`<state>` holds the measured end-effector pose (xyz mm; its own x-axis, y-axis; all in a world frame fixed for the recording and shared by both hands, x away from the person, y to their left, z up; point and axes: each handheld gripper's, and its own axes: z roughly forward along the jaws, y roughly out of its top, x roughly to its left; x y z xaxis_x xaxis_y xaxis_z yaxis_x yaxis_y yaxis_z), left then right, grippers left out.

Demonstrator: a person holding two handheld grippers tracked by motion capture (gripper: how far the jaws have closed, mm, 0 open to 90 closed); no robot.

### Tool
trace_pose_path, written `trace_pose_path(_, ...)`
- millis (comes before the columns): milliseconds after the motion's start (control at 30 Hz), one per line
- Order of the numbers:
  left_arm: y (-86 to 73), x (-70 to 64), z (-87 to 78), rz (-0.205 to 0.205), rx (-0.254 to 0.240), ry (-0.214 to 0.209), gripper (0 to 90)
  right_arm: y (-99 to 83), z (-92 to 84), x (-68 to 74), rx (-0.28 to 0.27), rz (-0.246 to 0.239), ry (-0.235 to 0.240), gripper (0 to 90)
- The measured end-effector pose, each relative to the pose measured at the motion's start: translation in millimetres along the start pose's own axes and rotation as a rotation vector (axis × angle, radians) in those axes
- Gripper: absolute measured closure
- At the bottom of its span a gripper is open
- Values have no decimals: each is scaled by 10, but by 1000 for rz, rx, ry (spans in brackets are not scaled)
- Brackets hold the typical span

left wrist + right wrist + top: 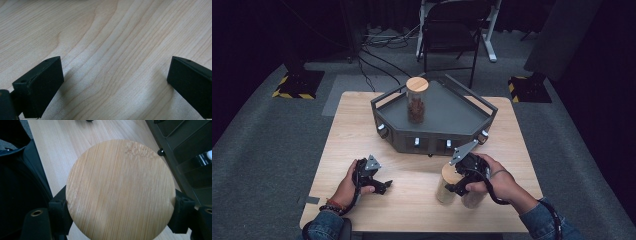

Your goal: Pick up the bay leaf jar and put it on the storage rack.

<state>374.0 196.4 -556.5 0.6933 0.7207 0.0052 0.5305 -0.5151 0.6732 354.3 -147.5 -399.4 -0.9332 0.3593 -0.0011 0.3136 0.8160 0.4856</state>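
we see a pale wooden tabletop (362,120) with long, soft grain lines, rectangular with rounded corners, set on grey carpet. at its far side stands a dark grey metal tray (452,112), angular and many-sided, with a thin raised rail around its flat matte deck and small white-tipped knobs along its front face. on the tray's left part stands a clear glass jar (416,102), tall and cylindrical, capped by a round light-wood lid and partly full of something brown.

our right claw (460,186) is clamped on a second jar (447,184), which stands on the tabletop near its front edge, just in front of the tray's front face. in the right gripper view its round bamboo lid (120,188) faces us, smooth and flat with fine straight grain, and the black jaws press against the jar just below it on both sides. the jar looks clear, with pale contents; we cannot tell what they are. we can read no label or writing on it.

our left claw (381,186) rests low over the tabletop at the front left, well apart from both jars. in the left gripper view its two matte black, blocky pads (40,87) stand wide apart, with bare wood grain between them.
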Motion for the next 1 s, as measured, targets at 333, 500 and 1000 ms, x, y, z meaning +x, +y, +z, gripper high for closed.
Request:
trace_pose_path(333,0,0,0,0,0,0,4,133,-167,-101,-11,-12,-22,244)
trace_pose_path(500,0,0,0,0,0,0,3,204,-257,-169,-20,-12,-36,244)
trace_pose_path(1000,-1,6,-5,14,3,-8,3,493,-465,-333,-28,-45,-58,244)
